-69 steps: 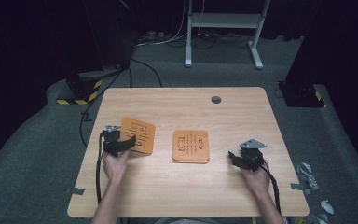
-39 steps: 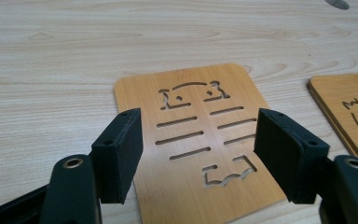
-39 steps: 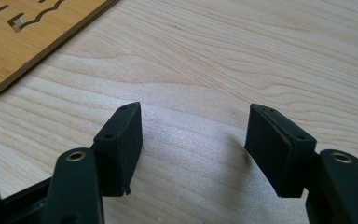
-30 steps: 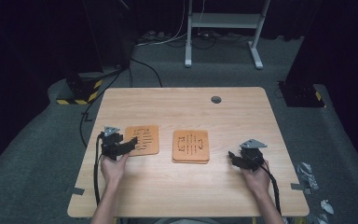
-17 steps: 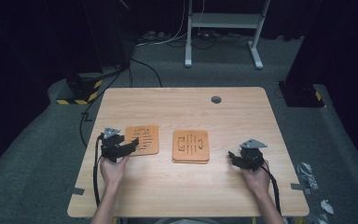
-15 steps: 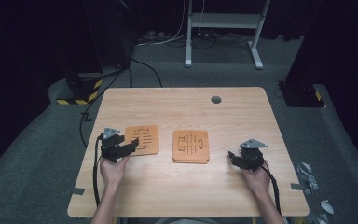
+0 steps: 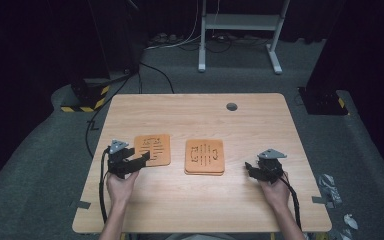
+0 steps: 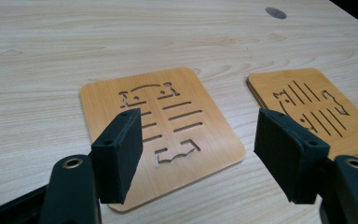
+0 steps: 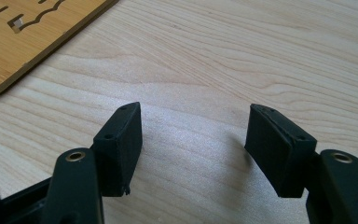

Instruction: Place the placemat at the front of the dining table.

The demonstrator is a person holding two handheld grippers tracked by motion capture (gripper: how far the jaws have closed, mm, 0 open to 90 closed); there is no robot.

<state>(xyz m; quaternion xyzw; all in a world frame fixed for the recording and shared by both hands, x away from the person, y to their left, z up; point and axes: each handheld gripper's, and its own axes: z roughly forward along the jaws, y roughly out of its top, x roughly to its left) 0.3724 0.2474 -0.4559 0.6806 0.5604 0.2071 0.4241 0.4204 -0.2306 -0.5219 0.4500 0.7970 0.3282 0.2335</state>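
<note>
A thin orange wooden coaster (image 7: 153,149) (image 8: 161,126) with cut-out slots lies flat on the table's left half. My left gripper (image 7: 141,160) (image 8: 200,140) hovers just in front of its near edge, open and with nothing between the jaws. To the right lies a small stack of like coasters (image 7: 204,156) (image 8: 307,107), whose corner (image 9: 28,37) appears in the right gripper view. My right gripper (image 7: 250,170) (image 9: 196,140) rests low over bare wood to the right of the stack, open and holding nothing.
The light wooden table (image 7: 190,115) has a round grey cable hole (image 7: 231,106) (image 8: 276,12) at the far right. Beyond it stand a white frame's legs (image 7: 240,30) and black cases on grey carpet. Bits of tape mark the table's near corners.
The left coaster, earlier tilted at my left gripper, now lies flat on the table. My left gripper has drawn back a little toward the person. The right gripper has kept still.
</note>
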